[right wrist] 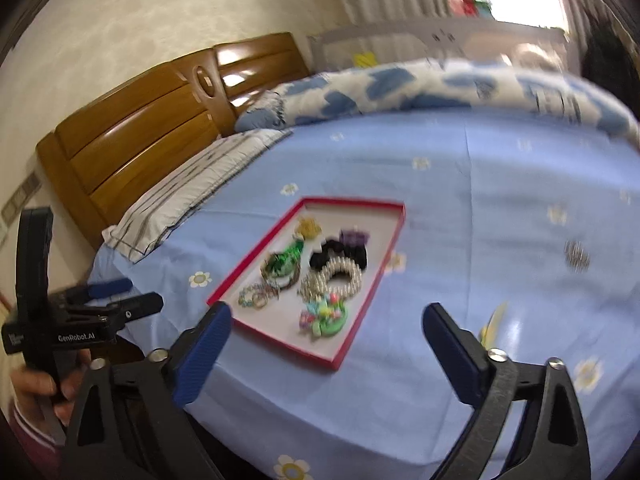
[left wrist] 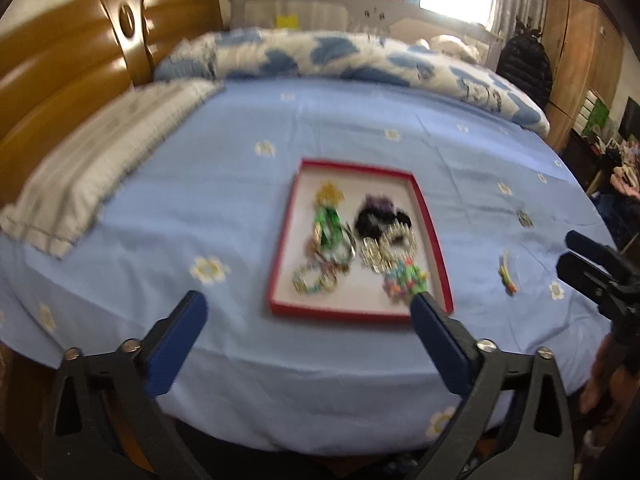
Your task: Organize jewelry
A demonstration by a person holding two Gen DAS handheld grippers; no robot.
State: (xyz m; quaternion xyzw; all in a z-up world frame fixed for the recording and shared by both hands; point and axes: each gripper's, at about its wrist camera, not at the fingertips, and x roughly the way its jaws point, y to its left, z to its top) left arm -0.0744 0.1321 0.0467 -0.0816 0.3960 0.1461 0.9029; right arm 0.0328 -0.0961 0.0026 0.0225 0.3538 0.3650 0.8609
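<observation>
A red-rimmed tray (left wrist: 434, 240) with a white floor lies on the blue bed sheet and holds several bracelets, hair ties and clips. It also shows in the right wrist view (right wrist: 256, 256). A yellow hair clip (left wrist: 507, 271) lies on the sheet right of the tray; in the right wrist view (right wrist: 493, 320) it is by my right finger. A small silver piece (left wrist: 525, 218) lies farther right, also in the right wrist view (right wrist: 577, 255). My left gripper (left wrist: 308, 316) is open and empty, near the tray's front edge. My right gripper (right wrist: 326, 326) is open and empty above the tray's near corner.
A grey striped pillow (left wrist: 100, 168) lies at the left by the wooden headboard (left wrist: 68, 68). A blue-and-white quilt (left wrist: 360, 56) runs along the far side. A wardrobe (left wrist: 580, 60) stands at the right. The bed's front edge is just below both grippers.
</observation>
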